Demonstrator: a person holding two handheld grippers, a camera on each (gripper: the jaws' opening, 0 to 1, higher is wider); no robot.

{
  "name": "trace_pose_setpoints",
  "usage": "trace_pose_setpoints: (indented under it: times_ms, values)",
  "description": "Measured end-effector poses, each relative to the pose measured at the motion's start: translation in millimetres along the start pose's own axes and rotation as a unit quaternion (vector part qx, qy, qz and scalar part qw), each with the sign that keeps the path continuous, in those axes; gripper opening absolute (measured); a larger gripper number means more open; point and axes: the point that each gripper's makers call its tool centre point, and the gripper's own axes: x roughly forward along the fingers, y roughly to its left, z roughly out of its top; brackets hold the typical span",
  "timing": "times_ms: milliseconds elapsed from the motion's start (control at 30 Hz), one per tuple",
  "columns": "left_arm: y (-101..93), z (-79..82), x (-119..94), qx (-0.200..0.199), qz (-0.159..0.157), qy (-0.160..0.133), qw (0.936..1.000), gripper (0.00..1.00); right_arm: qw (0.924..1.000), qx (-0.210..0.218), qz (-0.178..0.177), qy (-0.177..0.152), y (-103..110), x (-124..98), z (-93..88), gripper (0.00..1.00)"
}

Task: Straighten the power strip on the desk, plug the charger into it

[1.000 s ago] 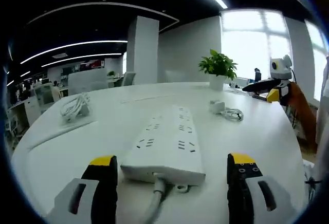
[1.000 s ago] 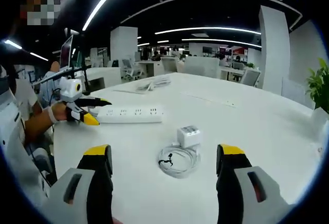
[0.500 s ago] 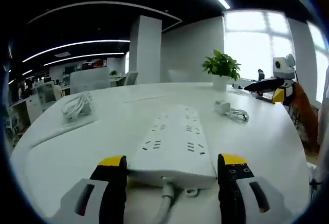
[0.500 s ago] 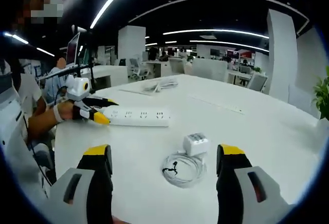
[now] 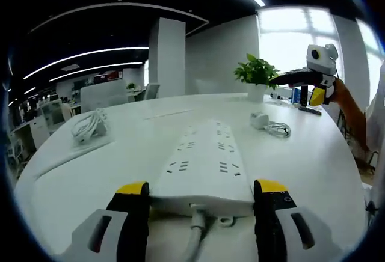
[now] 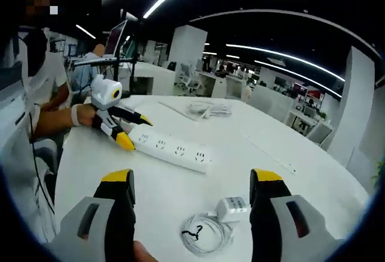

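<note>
**Inspector A:** Left tongs (image 5: 196,191): jaws spread, one on each side of the cord end of the power strip (image 5: 206,163). Contact with its casing cannot be confirmed. The right gripper view shows the same left tongs (image 6: 133,130) at the strip's (image 6: 174,149) near end, close to the counter's (image 6: 180,196) left edge.

**Inspector B:** Right tongs (image 6: 192,187): jaws wide apart, holding nothing, raised above the counter. The charger (image 6: 231,208) lies below and between them, its coiled cable (image 6: 201,235) just beside it, both well apart from the strip.

**Inspector A:** Left gripper view: right tongs (image 5: 307,85) held up over the counter's far right edge, charger (image 5: 260,119) beneath. A potted plant (image 5: 257,77) stands at the far edge; a bundled white cable (image 5: 88,125) lies towards the left edge.
</note>
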Motion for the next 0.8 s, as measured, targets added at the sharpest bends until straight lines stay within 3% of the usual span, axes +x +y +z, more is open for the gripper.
trace_pose_setpoints:
  times_ms: [233, 467, 633, 800]
  values:
    - [-0.3, -0.1, -0.2, 0.004, 0.001, -0.001, 1.0000, 0.71, 0.9963, -0.067, 0.050, 0.020, -0.9, 17.7, 18.1, 0.78]
    - [-0.4, -0.8, -0.2, 0.008, 0.002, 0.000, 1.0000, 0.71, 0.9808, -0.129, 0.136, 0.054, 1.1, 48.9, 27.0, 0.80]
    - [-0.7, -1.0, -0.3, 0.009, 0.002, 0.000, 1.0000, 0.71, 0.9628, -0.183, 0.170, 0.102, -5.9, 80.6, 15.5, 0.80]
    - [-0.6, -0.8, -0.3, 0.009, 0.001, -0.001, 1.0000, 0.71, 0.9388, -0.209, 0.236, 0.139, 7.3, 111.7, -7.0, 0.83]
